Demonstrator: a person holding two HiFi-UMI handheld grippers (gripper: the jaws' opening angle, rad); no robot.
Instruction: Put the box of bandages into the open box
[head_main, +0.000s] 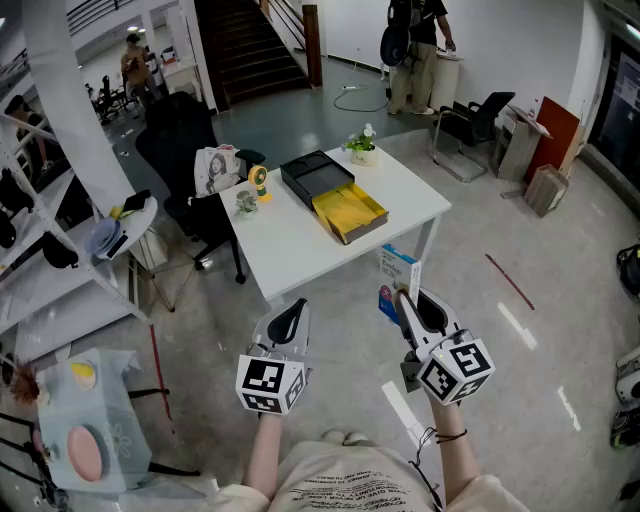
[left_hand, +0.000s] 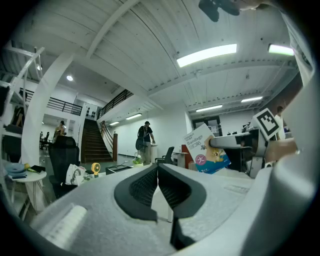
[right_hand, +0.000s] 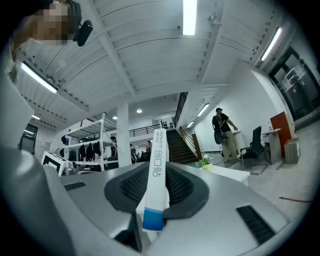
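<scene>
White tabletop (head_main: 290, 245) ahead; right gripper (head_main: 410, 300) clamps slim bandage box (head_main: 396, 268), left gripper (head_main: 292, 312) jaws together.

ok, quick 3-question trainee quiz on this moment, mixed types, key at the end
1. True or false: the left gripper holds the bandage box.
2. Where is the open box? A: on the white table. B: on the floor. C: on a chair.
3. Fill in: the right gripper is shut on the ____.
Key: 1 false; 2 A; 3 bandage box.
</scene>
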